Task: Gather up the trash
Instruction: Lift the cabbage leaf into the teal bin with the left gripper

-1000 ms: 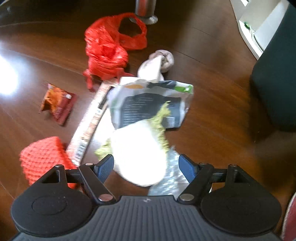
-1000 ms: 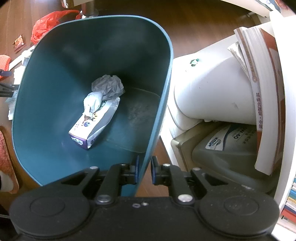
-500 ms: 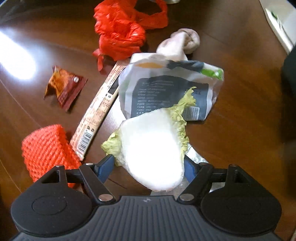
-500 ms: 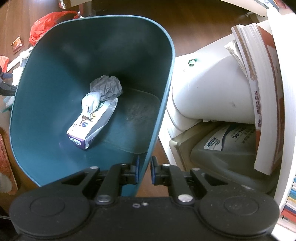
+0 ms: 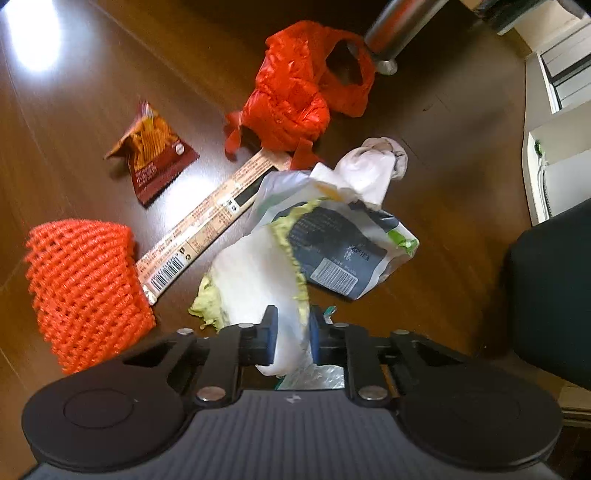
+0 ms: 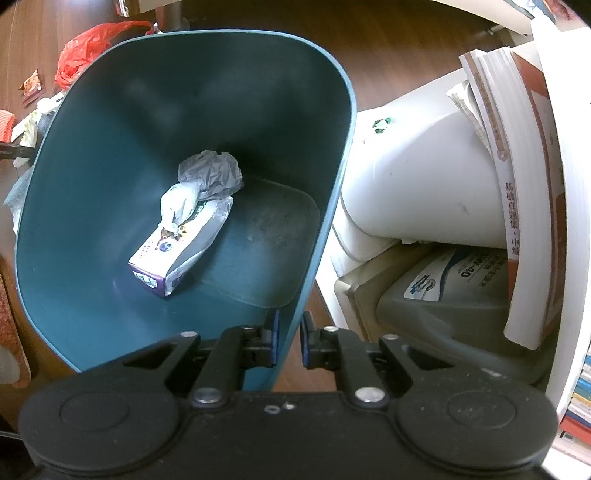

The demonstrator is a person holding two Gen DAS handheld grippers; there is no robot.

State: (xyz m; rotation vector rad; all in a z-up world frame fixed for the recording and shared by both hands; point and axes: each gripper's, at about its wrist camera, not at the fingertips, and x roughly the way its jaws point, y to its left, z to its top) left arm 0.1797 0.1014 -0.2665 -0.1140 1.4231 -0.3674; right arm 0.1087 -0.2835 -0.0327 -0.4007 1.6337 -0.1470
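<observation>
**Cabbage leaf pinched, bin held by its wall**

Between our left gripper point(image 5: 290, 334) fingers sits the white cabbage leaf point(image 5: 258, 273), clamped above the wooden floor point(image 5: 92, 122), beside a printed bag point(image 5: 340, 243) and orange mesh point(image 5: 85, 288). Our right gripper point(image 6: 287, 341) clamps the teal bin point(image 6: 110, 206) wall; a tissue pack point(image 6: 181, 251) lies inside.

Dark brown wooden floor point(image 5: 461, 122) fills both views, with a bright glare patch point(image 5: 35, 37) at upper left. A metal furniture leg point(image 5: 395, 33) stands at top centre; white shelving point(image 5: 554, 140) occupies the right edge.
</observation>
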